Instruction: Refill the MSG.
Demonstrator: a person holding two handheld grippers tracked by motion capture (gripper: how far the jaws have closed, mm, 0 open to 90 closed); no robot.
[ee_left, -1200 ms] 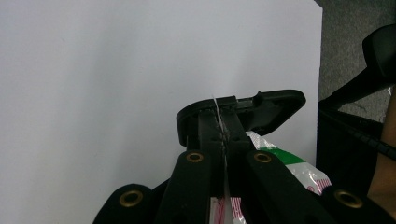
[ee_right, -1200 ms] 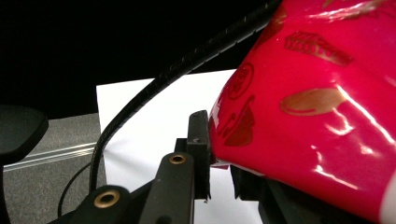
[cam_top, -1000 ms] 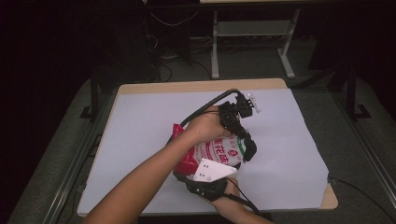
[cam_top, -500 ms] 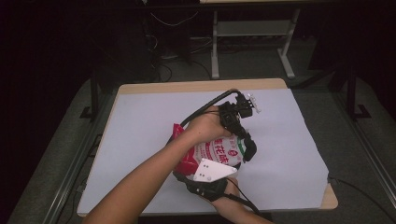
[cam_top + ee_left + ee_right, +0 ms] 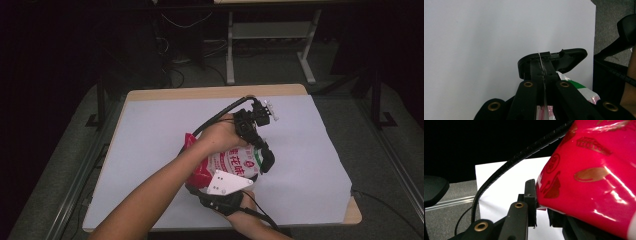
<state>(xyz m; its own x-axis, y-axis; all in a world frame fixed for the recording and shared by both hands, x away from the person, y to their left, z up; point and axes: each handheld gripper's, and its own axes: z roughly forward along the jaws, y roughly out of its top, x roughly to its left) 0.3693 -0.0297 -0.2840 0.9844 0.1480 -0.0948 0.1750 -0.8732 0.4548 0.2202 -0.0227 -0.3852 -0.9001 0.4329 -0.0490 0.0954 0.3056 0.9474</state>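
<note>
1. The red-and-white snack bag (image 5: 227, 162) hangs between both tongs, lifted just above the white-covered bench (image 5: 150, 145).
2. The left tongs (image 5: 543, 67) are clamped tight on a thin edge of the bag; in the left gripper view the film stands as a sliver between the closed jaws, with a green-and-white part of the pack just below and to the right of them.
3. The right tongs (image 5: 540, 197) are pinched narrow on the bag's red end; in the right gripper view the glossy red film bulges out above and to the right of the jaws.
4. The step in hand looks like pulling the bag taut, perhaps to tear or open it.
5. To do it well, keep both grips firm near the seam and do not let the slick film creep out of the pads.
6. Pull the tongs apart evenly, along the bag's length, so it neither twists nor jerks.
7. Hold it low over the bench, so anything that spills lands there.
</note>
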